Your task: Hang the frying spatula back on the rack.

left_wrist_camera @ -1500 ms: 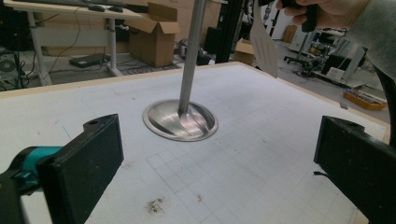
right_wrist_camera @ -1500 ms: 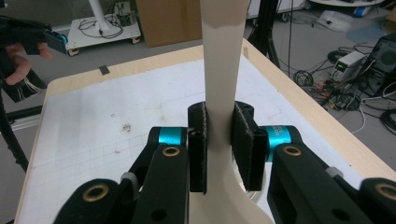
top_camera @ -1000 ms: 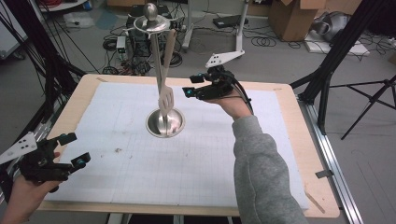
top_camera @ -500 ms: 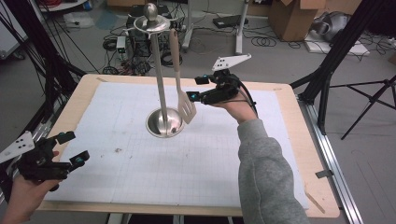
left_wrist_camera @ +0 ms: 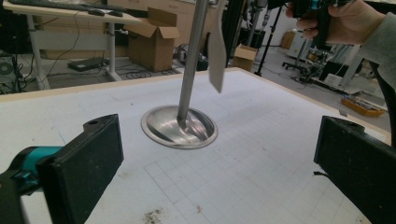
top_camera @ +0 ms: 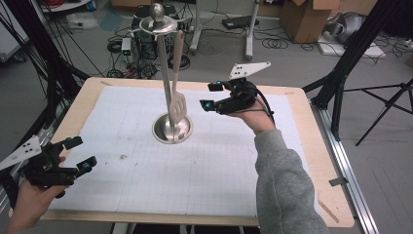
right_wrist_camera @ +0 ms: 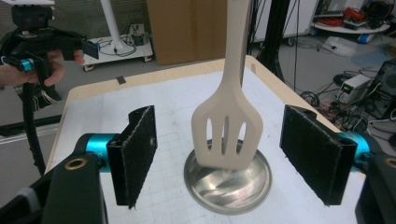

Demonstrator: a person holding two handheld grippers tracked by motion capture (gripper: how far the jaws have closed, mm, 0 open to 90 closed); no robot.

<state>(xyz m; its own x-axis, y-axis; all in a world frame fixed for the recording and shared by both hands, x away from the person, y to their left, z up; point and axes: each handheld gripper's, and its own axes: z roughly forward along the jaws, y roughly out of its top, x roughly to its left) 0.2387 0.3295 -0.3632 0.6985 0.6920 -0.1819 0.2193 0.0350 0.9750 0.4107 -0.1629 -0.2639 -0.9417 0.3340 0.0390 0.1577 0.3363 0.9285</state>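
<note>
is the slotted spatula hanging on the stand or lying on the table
Hanging. The slotted spatula dangles from the top of the utensil stand, its blade above the round metal base, between the open right gripper jaws.

One wooden table [top_camera: 319, 146] holds one white gridded mat [top_camera: 146, 170]. On the mat stands one metal utensil stand [top_camera: 172, 128], and one pale slotted spatula [top_camera: 178, 105] hangs from it. Two handheld grippers are present: one left gripper [top_camera: 83, 156] and one right gripper [top_camera: 210, 95], each with two black jaws, spread apart.
</note>
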